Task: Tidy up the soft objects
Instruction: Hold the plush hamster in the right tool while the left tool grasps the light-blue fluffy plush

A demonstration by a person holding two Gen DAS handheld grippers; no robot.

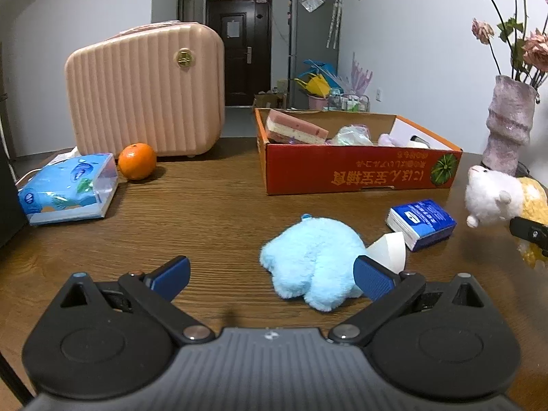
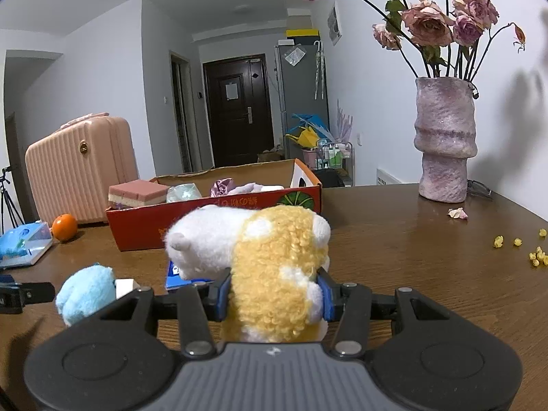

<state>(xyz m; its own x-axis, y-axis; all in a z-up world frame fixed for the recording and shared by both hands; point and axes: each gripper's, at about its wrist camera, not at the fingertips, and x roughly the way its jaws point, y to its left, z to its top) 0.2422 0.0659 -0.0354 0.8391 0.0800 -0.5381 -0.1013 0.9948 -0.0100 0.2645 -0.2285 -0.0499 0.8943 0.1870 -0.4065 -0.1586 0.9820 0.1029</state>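
While clamping plush sheep [image 2: 274, 267], right gripper [image 2: 274, 299].

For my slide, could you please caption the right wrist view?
Right claw grips yellow-and-white plush before the red cardboard box.

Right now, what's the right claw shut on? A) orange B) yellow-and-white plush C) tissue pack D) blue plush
B: the right claw is clamped on the yellow-and-white plush, lifted above the table; the blue plush lies loose by the open left claw.
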